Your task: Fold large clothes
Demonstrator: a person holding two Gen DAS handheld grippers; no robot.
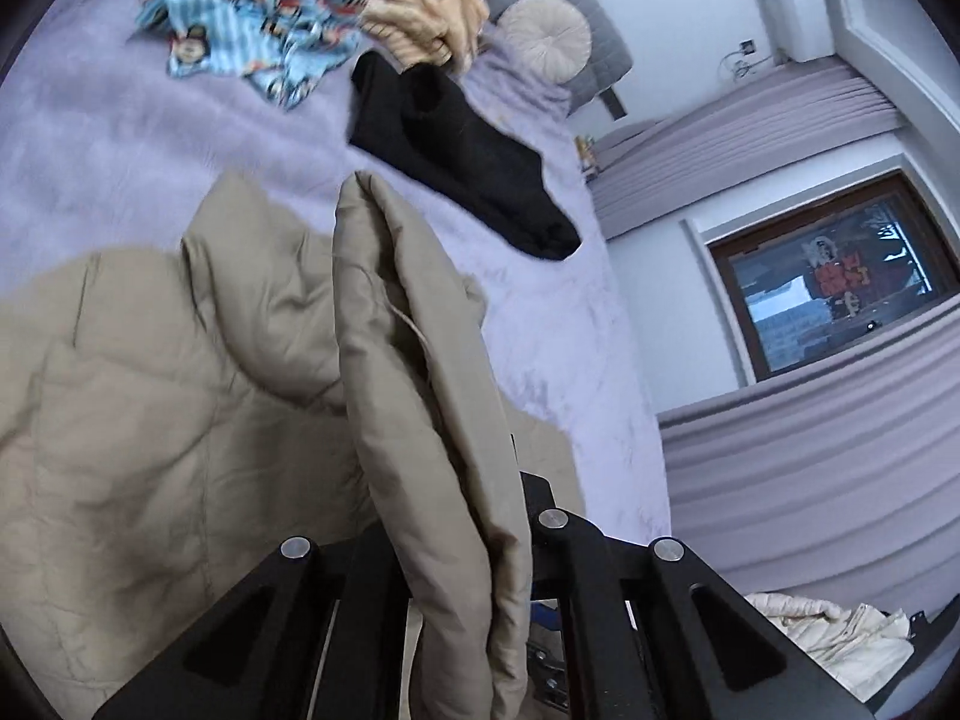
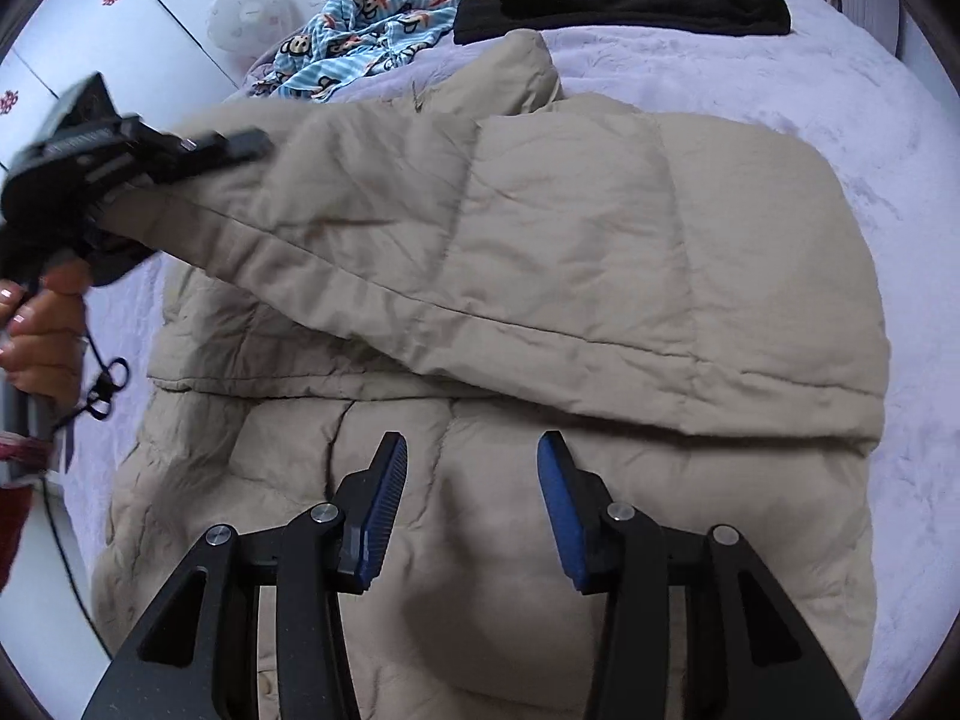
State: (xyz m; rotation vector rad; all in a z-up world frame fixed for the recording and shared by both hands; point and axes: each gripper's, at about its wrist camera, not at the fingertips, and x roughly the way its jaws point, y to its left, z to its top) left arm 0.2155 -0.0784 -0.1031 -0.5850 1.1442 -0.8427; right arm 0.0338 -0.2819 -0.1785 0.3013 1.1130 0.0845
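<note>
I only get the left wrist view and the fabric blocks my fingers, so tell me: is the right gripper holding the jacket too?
Observer: No. The right gripper is open above the beige jacket, with nothing between its blue pads.
Operator: Which part have I got?
Observer: The left gripper is clamped on the end of a sleeve, which is lifted across the jacket's body.
Operator: Is the body flat?
Observer: Mostly; it lies spread on the lilac bedcover, collar toward the black garment.
</note>
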